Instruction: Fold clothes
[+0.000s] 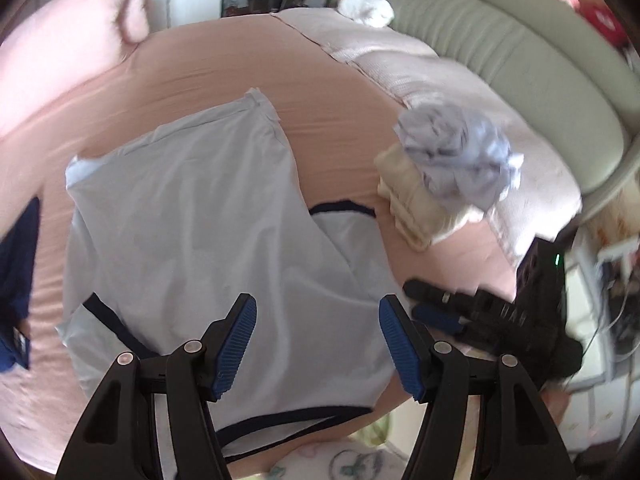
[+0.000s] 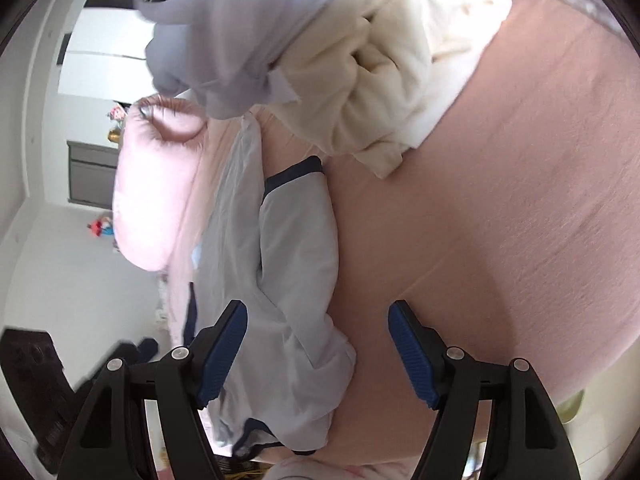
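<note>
A pale blue shirt with navy trim [image 1: 192, 232] lies partly folded on the pink bed sheet [image 1: 208, 64]. One side is laid over its middle. My left gripper [image 1: 318, 304] hovers open over the shirt's near part, with nothing pinched between its blue pads. My right gripper [image 1: 418, 300] comes in from the right, low beside the shirt's right edge. In the right wrist view the shirt [image 2: 296, 248] runs away from the camera. The right gripper [image 2: 320, 312] stands open there, its left finger over the cloth and its right finger over bare sheet [image 2: 500, 208].
A stack of folded cream clothes [image 1: 416, 204] carries a crumpled lavender garment [image 1: 460, 152], seen close in the right wrist view [image 2: 392, 80]. A navy garment [image 1: 16, 272] lies at the left edge. A pink pillow [image 1: 60, 40], a pale blanket [image 1: 404, 68] and a green padded headboard [image 1: 500, 40] stand beyond.
</note>
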